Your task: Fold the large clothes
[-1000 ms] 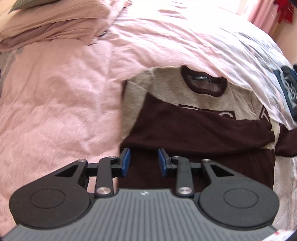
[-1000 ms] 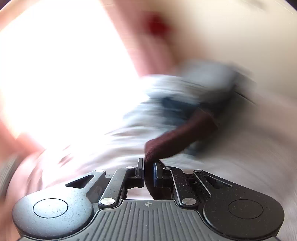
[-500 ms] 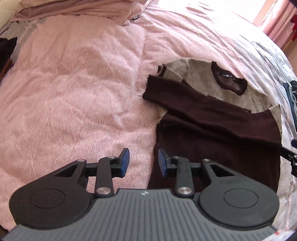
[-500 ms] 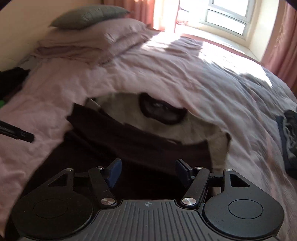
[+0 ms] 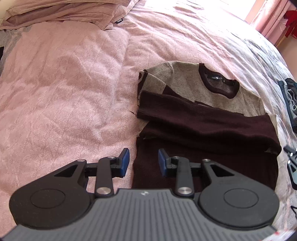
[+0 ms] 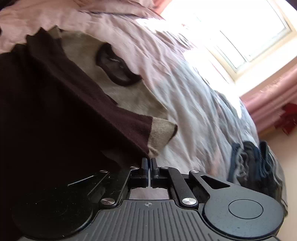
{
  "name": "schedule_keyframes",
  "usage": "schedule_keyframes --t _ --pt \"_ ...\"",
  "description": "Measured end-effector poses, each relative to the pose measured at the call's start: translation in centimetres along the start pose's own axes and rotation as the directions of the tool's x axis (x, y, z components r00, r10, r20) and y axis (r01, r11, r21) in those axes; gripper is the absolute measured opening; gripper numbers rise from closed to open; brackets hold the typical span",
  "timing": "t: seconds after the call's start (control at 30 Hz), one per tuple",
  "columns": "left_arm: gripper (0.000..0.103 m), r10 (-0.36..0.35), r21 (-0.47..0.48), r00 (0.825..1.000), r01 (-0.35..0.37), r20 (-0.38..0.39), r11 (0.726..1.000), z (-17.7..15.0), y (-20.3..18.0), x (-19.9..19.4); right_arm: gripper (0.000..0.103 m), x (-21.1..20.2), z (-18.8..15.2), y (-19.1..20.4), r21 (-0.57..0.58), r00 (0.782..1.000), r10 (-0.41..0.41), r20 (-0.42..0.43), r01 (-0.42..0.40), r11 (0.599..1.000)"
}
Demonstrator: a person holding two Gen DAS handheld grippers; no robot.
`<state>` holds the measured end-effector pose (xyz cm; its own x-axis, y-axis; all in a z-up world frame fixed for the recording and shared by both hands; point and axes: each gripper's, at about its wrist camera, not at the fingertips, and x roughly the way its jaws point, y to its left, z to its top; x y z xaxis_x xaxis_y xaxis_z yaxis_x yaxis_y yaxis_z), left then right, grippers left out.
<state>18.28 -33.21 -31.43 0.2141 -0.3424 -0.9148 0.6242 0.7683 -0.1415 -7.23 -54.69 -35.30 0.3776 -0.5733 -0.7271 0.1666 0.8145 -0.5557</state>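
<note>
A sweater (image 5: pixel 204 129) with a beige top and dark brown body lies flat on the pink bed cover (image 5: pixel 74 92), one brown sleeve folded across its chest. My left gripper (image 5: pixel 142 161) hovers open over the sweater's lower left edge, nothing between its blue pads. My right gripper (image 6: pixel 149 163) is rolled onto its side low at the sweater's (image 6: pixel 55 111) right edge. Its jaws are shut to a thin slit, with the brown cloth edge right at the fingertips. A bit of the right gripper (image 5: pixel 291 159) shows at the far right of the left wrist view.
Pillows (image 5: pixel 55 9) are stacked at the head of the bed. A heap of dark blue clothes (image 6: pixel 254 163) lies right of the sweater near the bed's edge. A bright window (image 6: pixel 241 27) and pink curtain (image 6: pixel 274 103) stand beyond.
My right gripper let go of the brown sleeve, now laid across the chest, then rolled sideways and shut at the sweater's right edge. My left gripper rose, then settled over the lower left edge, still open.
</note>
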Motion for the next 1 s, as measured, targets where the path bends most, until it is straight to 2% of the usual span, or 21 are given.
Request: schedule_keyframes --t 0.03,0.1,0.17,0.23,0.27,0.33,0.37,0.43,0.5,0.53,0.57,0.63,0.67,0.7,0.73,0.77,0.83,0.87,0.9,0.97,1.0 --pt "0.028 -0.004 -0.007 1.0 0.004 -0.004 1.0 0.1 -0.2 0.3 0.0 0.7 -0.6 -0.7 0.045 0.999 0.007 -0.053 -0.005 0.999" --pt "0.028 -0.001 -0.01 1.0 0.0 -0.011 1.0 0.2 -0.6 1.0 0.0 1.6 -1.8 -1.9 0.139 0.987 0.121 -0.108 -0.106 0.985" --pt "0.028 0.005 -0.006 1.0 -0.005 -0.02 1.0 0.4 -1.1 1.7 0.0 1.4 -2.2 -1.8 0.096 0.976 0.196 -0.092 -0.187 0.978" --pt "0.028 -0.005 0.001 1.0 0.005 -0.013 1.0 0.9 -1.6 1.9 0.001 1.3 -2.3 -1.1 0.015 0.968 0.213 -0.132 -0.213 0.977" --pt "0.028 -0.006 0.02 1.0 0.006 0.0 1.0 1.2 -2.0 1.8 0.002 1.2 -2.4 -1.3 0.015 0.968 0.203 -0.145 -0.203 0.979" --pt "0.028 0.005 0.089 0.999 -0.009 0.041 0.996 1.9 -3.1 1.8 0.002 0.6 -2.2 -3.1 0.127 0.971 0.199 -0.134 -0.182 0.975" --pt "0.028 0.004 0.119 0.998 -0.011 0.058 0.993 2.3 -3.6 1.9 0.002 0.1 -2.0 -4.6 0.222 0.969 0.22 -0.111 -0.191 0.956" --pt "0.028 -0.004 0.162 0.997 -0.008 0.074 0.987 3.2 -4.6 2.6 0.002 -0.4 -1.3 -7.3 0.412 0.962 0.272 -0.03 -0.236 0.88" --pt "0.028 -0.007 0.188 0.996 -0.01 0.086 0.982 3.9 -5.5 3.6 0.002 -0.4 -0.3 -8.6 0.517 0.953 0.292 0.08 -0.29 0.806" --pt "0.028 -0.006 0.201 0.995 -0.014 0.099 0.979 4.1 -5.8 4.2 0.002 -0.2 0.2 -8.7 0.535 0.949 0.291 0.123 -0.31 0.786" --pt "0.028 0.01 0.219 0.993 -0.035 0.114 0.975 4.3 -6.1 5.0 0.005 0.0 0.9 -8.5 0.542 0.944 0.288 0.163 -0.33 0.773" --pt "0.028 0.053 0.243 0.993 -0.079 0.109 0.967 4.2 -6.0 7.3 0.021 1.7 1.8 -7.2 0.529 0.931 0.321 0.174 -0.363 0.767" --pt "0.028 0.082 0.245 0.993 -0.101 0.085 0.964 4.1 -5.5 8.8 0.046 3.3 1.9 -6.2 0.508 0.934 0.331 0.131 -0.35 0.787" --pt "0.034 0.114 0.244 0.992 -0.122 0.048 0.962 3.9 -4.9 10.3 0.066 4.9 1.6 -4.8 0.487 0.947 0.315 0.055 -0.301 0.82" --pt "0.035 0.118 0.233 0.993 -0.121 0.027 0.965 3.7 -4.1 11.2 0.071 6.4 0.9 -3.7 0.48 0.955 0.296 -0.018 -0.251 0.841" --pt "0.035 0.105 0.213 0.994 -0.109 0.029 0.971 3.9 -3.7 11.1 0.073 7.3 -0.1 -3.7 0.521 0.952 0.304 -0.025 -0.247 0.817" --pt "0.031 0.083 0.203 0.995 -0.091 0.048 0.975 4.7 -3.5 10.0 0.073 7.5 -0.6 -5.3 0.62 0.934 0.357 -0.005 -0.277 0.734" --pt "0.029 0.08 0.21 0.994 -0.093 0.071 0.973 4.9 -3.5 9.2 0.072 7.2 -0.2 -6.1 0.631 0.93 0.369 -0.003 -0.284 0.722" --pt "0.026 0.074 0.215 0.992 -0.094 0.102 0.972 5.2 -3.5 8.4 0.072 6.6 0.2 -6.9 0.632 0.935 0.355 0.012 -0.282 0.722" --pt "0.026 0.042 0.226 0.987 -0.077 0.155 0.971 6.0 -3.7 7.1 0.072 4.8 1.4 -8.6 0.624 0.962 0.265 0.072 -0.251 0.74" --pt "0.026 0.027 0.233 0.984 -0.068 0.176 0.97 6.4 -3.8 6.8 0.067 4.2 2.2 -9.3 0.617 0.968 0.228 0.105 -0.243 0.748"
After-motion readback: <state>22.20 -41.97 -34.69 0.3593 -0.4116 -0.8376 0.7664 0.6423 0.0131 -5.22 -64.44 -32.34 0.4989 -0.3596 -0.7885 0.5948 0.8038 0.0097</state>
